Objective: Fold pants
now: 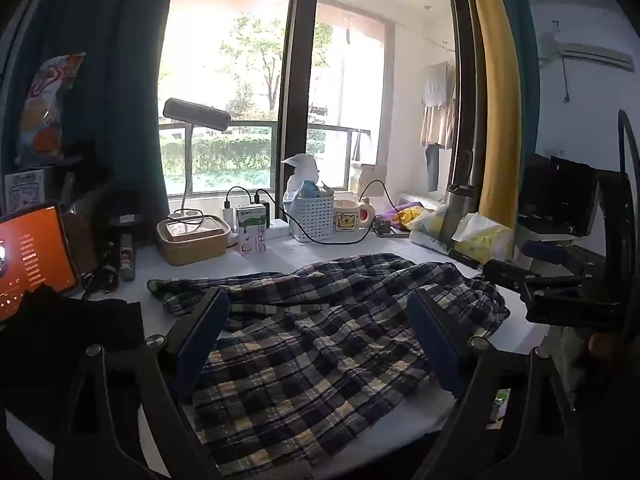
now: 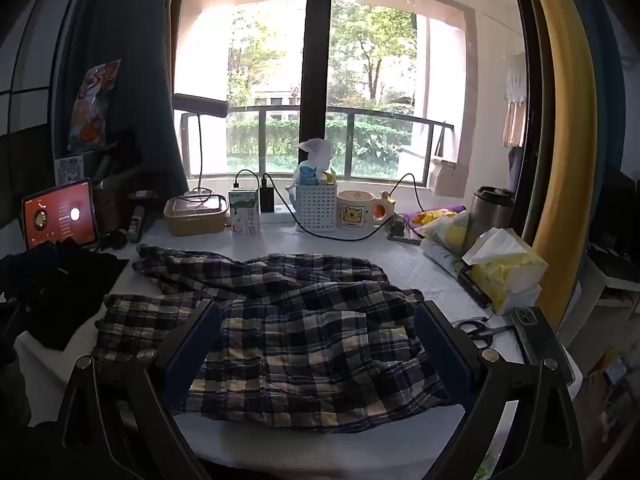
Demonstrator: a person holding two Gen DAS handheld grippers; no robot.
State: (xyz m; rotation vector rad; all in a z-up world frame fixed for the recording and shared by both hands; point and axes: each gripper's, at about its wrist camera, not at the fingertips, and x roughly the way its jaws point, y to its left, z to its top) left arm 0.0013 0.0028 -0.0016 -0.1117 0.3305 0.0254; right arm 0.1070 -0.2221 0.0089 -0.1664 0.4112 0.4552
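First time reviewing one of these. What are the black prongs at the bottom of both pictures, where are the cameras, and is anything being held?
There is no robot here: a person holds a pair of hand tongs in each hand, each carrying a wide-angle camera looking along its two fingers. One picture is from the left tongs, the other from the right tongs. Both pairs stand wide open and hold nothing. Below them, crumpled navy-and-cream plaid pants lie unfolded on a white table. Along the window stand a white carton, a white perforated basket, a bear-print mug and a yellow tissue pack.
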